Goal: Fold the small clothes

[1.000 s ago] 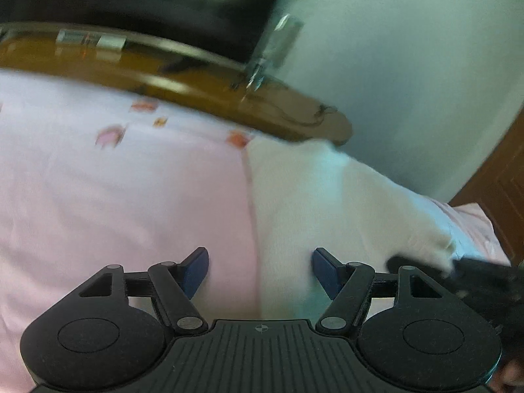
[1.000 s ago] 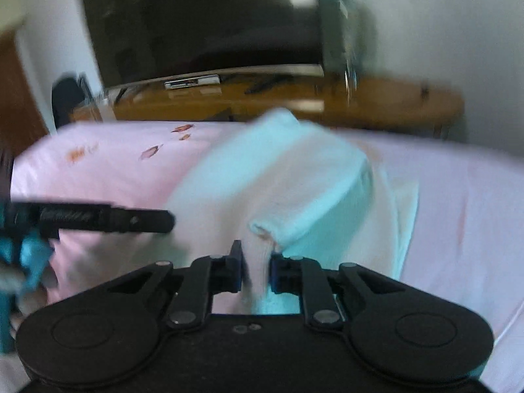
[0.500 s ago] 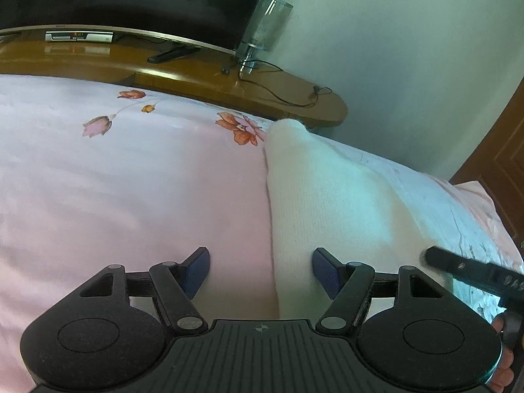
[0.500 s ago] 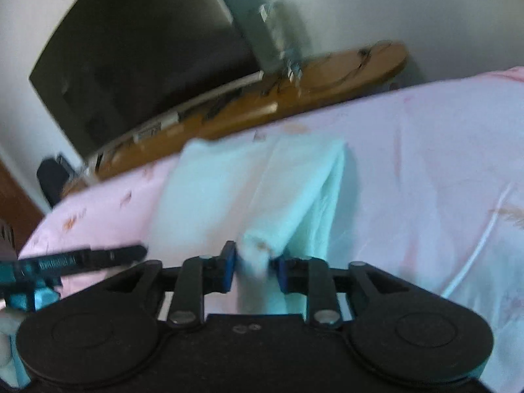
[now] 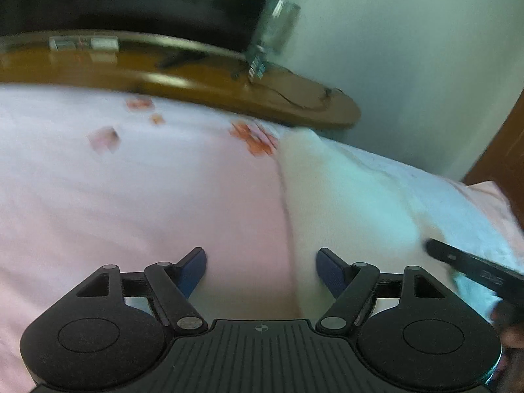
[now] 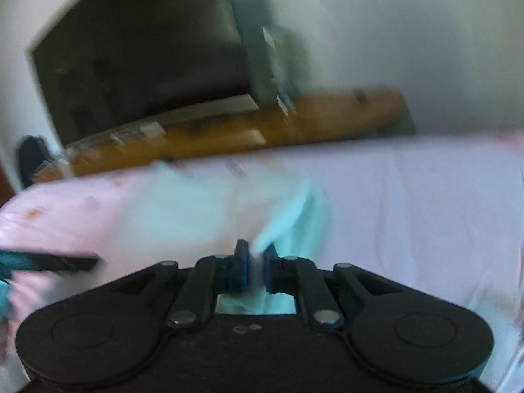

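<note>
Two views: from the left wrist, the left gripper (image 5: 261,263), jaws opening and empty, hovers over the white garment's (image 5: 344,203) edge on the pink bedsheet (image 5: 131,196). From the right wrist (blurred), the right gripper (image 6: 256,270) is closing on a garment fold.

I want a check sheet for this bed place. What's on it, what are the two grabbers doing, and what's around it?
Surface: pink sheet with small orange flower prints, on a bed.
Job's things: one pale cloth, partly folded, lying on the sheet.
Clutter: nothing seen on the sheet.
Grippers: left gripper wide and opening, its jaws astride the cloth's edge, pads not pressing on it. Right gripper closing on a pinch of the cloth.
Cables: a thin dark cord on the wooden shelf; blurred.
Surroundings: dark TV on the shelf, a clear glassy object beside it, pale wall, brown door at right.
</note>
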`<move>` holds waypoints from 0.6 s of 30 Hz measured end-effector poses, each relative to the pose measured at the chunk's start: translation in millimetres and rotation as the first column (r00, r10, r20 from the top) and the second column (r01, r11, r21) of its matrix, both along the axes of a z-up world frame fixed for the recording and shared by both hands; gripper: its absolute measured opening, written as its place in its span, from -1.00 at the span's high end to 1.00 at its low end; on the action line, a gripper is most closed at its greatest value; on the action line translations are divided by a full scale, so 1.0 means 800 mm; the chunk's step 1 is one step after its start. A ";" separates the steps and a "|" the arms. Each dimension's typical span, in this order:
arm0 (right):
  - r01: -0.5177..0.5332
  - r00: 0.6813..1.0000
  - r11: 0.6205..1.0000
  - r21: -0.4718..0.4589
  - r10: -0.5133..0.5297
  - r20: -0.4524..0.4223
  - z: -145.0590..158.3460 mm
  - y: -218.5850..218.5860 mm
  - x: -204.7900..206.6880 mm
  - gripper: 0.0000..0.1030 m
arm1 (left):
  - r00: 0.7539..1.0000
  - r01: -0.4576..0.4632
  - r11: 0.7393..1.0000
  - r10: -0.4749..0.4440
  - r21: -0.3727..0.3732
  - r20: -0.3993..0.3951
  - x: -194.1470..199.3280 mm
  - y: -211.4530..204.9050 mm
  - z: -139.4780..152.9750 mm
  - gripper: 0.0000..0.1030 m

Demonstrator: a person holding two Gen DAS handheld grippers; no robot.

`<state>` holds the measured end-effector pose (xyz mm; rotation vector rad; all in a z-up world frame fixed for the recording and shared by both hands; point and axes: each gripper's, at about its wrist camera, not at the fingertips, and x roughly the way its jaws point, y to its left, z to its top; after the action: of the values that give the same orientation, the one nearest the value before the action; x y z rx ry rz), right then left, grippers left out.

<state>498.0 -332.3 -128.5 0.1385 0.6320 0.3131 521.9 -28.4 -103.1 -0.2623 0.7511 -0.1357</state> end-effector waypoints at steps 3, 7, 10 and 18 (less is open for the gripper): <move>-0.002 1.000 0.997 -0.076 0.004 0.022 0.015 0.011 -0.007 0.59 | 0.998 -0.022 0.998 0.025 -0.064 0.050 0.005 0.019 0.012 -0.45; 0.001 0.985 0.997 -0.079 0.013 0.170 0.046 0.025 -0.015 0.51 | 0.998 -0.008 0.999 0.010 -0.036 0.062 0.040 0.011 0.017 -0.45; -0.046 0.986 0.989 -0.139 0.068 0.153 0.044 0.055 0.004 0.56 | 0.997 0.002 1.000 0.001 -0.031 0.075 0.071 -0.009 0.014 -0.45; -0.024 0.997 0.967 -0.255 0.042 0.066 0.002 0.056 0.022 0.57 | 1.000 0.017 1.000 -0.017 0.015 0.015 0.097 -0.033 -0.004 -0.67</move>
<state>515.4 -287.8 -127.3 -0.1293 0.5993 0.2651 599.8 -55.1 -106.2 -0.2401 0.7389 -0.1482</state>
